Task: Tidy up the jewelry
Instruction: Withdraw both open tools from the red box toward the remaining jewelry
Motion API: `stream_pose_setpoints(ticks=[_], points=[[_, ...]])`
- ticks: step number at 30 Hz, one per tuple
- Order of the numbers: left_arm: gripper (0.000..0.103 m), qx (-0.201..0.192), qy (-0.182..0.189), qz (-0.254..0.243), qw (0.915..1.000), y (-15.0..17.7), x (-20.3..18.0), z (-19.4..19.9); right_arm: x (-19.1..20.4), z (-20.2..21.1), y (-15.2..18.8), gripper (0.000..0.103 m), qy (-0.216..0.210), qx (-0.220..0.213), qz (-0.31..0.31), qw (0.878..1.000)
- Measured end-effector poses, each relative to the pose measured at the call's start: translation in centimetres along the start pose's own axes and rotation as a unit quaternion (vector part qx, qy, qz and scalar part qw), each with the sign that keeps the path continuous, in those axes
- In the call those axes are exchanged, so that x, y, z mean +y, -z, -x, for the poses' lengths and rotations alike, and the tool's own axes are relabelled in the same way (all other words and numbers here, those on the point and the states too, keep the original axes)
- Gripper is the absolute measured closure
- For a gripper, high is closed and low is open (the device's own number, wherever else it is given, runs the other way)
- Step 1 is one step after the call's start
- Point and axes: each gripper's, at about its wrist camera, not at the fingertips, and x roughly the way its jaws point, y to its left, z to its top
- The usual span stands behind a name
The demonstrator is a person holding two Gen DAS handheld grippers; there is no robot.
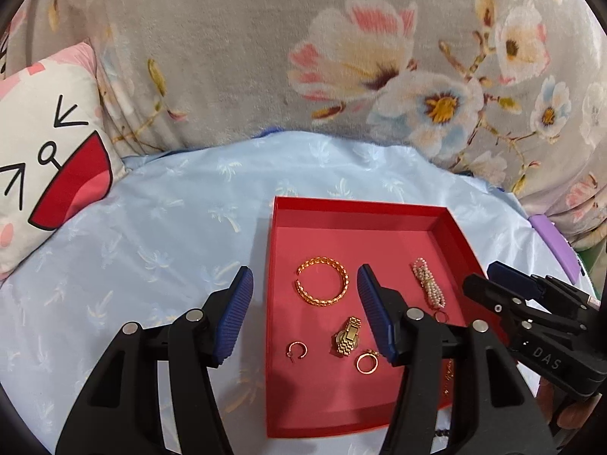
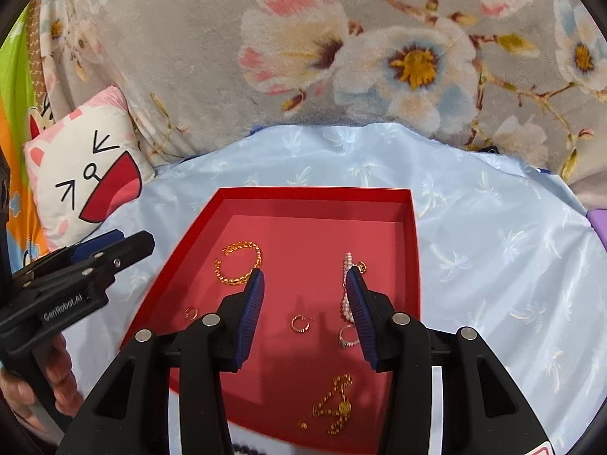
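Observation:
A red tray point(image 1: 364, 210) lies on a light blue cloth and shows in the right wrist view point(image 2: 315, 194) too. In it lie a gold bangle point(image 1: 322, 281) point(image 2: 239, 261), a pearl bracelet point(image 1: 428, 284) point(image 2: 346, 284), a gold watch point(image 1: 347, 335), small hoop earrings point(image 1: 296, 350) point(image 2: 301, 323), a ring point(image 1: 367, 363) point(image 2: 347, 335) and a gold chain point(image 2: 334, 405). My left gripper point(image 1: 305, 299) is open over the tray's left edge, holding nothing. My right gripper point(image 2: 305, 295) is open above the tray's middle, empty. It also shows at the right of the left wrist view point(image 1: 493, 276).
A cat-face cushion point(image 1: 49, 151) point(image 2: 83, 178) lies at the left on the light blue cloth point(image 1: 170, 235). A grey floral blanket point(image 1: 303, 57) rises behind. A purple object point(image 1: 554, 246) sits at the cloth's right edge.

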Motion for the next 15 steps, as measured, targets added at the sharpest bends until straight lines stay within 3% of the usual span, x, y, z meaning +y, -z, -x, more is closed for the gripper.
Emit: stream_pose_setpoints(ticks=[7, 15], points=[[0.041, 0.001, -0.01, -0.019, 0.9998, 2.5, 0.1, 3.5, -0.2, 5.0, 3.2, 0.055, 0.007, -0.004, 0.018, 1.0], [0.035, 0.025, -0.003, -0.018, 0.9995, 7.5, 0.4, 6.7, 0.4, 8.0, 9.1, 0.054, 0.009, 0.031, 0.037, 0.999]])
